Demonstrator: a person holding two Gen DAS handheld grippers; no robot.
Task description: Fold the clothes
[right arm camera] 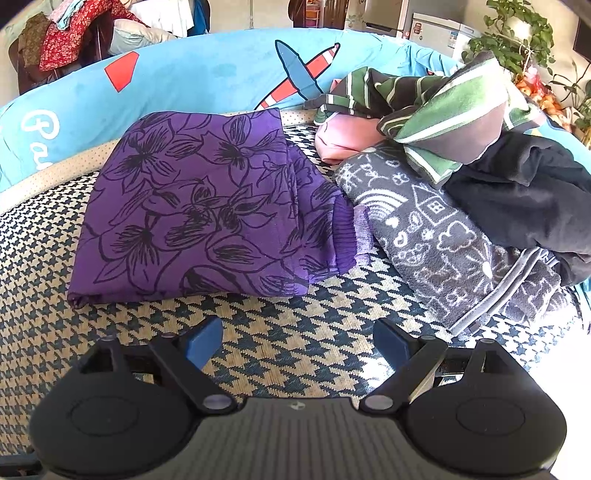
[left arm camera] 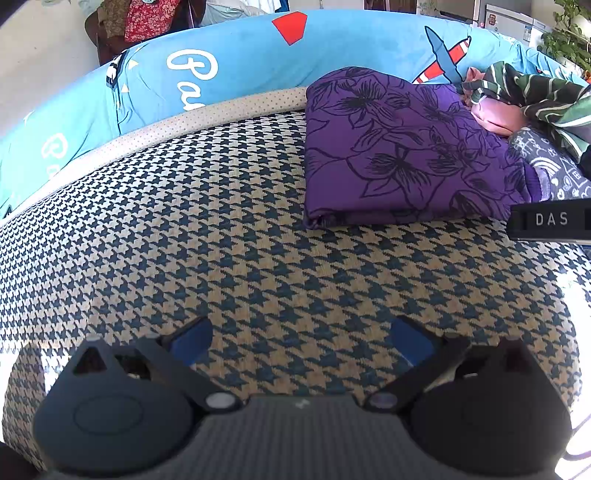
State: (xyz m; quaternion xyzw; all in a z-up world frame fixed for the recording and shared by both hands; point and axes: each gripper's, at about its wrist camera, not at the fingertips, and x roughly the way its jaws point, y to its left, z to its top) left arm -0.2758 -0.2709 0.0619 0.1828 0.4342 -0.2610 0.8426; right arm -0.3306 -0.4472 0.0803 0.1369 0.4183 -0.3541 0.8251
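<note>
Nearest the cameras, the left gripper [left arm camera: 301, 341] and the right gripper [right arm camera: 297, 341] each hang over the houndstooth mat [left arm camera: 221, 240] with their two blue-padded fingers spread wide and nothing between them. In the left wrist view a black bar [left arm camera: 550, 219] pokes in from the right edge with the white letters "DAS" on it. Just beyond the fingers lies one folded purple garment [right arm camera: 192, 206] with black flower outlines, flat on the mat, its ribbed cuff touching a grey blanket [right arm camera: 443, 240] drawn over with white doodles: a rainbow, a house, hearts and clouds. That blanket starts a heap on the right, where four more pieces can be counted: the blanket itself, a black garment [right arm camera: 524, 199] lying on it, a green striped garment [right arm camera: 443, 122] on top, and a pink one [right arm camera: 351, 140] tucked beneath the stripes. Behind everything runs a blue quilt [right arm camera: 207, 81] printed with one red-striped aeroplane, a red shape and white cursive writing that starts "Pa", the rest being cut off. Farther back stand leafy plants [right arm camera: 517, 33] and a white appliance [right arm camera: 439, 29] whose stickers are too small to read.
</note>
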